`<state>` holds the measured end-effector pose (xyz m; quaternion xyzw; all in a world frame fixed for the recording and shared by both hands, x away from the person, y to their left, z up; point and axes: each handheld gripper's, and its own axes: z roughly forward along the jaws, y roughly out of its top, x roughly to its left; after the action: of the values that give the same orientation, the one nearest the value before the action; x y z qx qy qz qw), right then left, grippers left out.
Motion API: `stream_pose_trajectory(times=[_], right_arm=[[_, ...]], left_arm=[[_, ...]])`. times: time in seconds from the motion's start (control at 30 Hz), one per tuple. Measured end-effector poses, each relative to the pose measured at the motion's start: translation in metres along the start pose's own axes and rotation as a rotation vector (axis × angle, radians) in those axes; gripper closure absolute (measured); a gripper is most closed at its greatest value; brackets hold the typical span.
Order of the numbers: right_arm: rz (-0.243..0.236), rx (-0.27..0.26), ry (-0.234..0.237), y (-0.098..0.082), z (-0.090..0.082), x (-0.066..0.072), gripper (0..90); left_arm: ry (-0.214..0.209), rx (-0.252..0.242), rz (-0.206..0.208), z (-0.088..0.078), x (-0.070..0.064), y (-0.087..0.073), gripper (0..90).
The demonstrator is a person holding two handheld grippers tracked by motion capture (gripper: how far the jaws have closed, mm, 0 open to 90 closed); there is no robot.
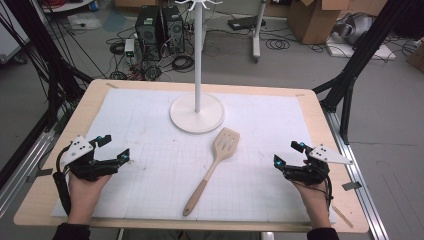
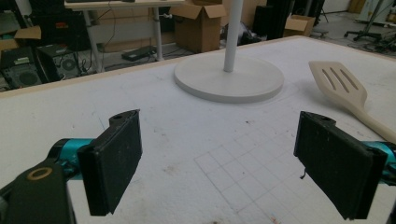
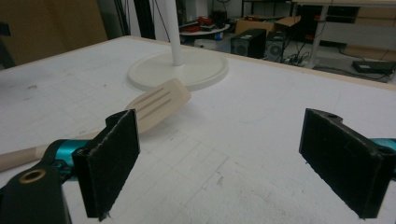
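high view | 1 spatula (image 1: pixel 214 168) centre | 1 stand (image 1: pixel 197 113) far | 2 grippers: left gripper (image 1: pixel 114 148) released, right gripper (image 1: pixel 287 154) released, both empty

From behind the left gripper (image 2: pixel 218 163), its two black padded jaws stand wide apart with only bare white gridded mat (image 2: pixel 196 135) between them. At about one o'clock sits the round white base of a pole stand (image 2: pixel 229 79), its pole rising out of frame. At two o'clock lies a pale wooden slotted spatula (image 2: pixel 343 88), blade toward the base, handle running down past the right jaw.
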<state>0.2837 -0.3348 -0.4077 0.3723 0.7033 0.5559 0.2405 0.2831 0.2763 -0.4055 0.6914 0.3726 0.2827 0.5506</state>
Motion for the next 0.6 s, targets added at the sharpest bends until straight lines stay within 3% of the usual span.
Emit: stream_pose_trajectory(times=[0.6], right_arm=[[-0.02, 0.007, 0.003, 0.0013, -0.0025, -0.0017, 11.4]], left_arm=[[-0.013, -0.01, 0.015, -0.0003, -0.0076, 0.0058, 15.7]])
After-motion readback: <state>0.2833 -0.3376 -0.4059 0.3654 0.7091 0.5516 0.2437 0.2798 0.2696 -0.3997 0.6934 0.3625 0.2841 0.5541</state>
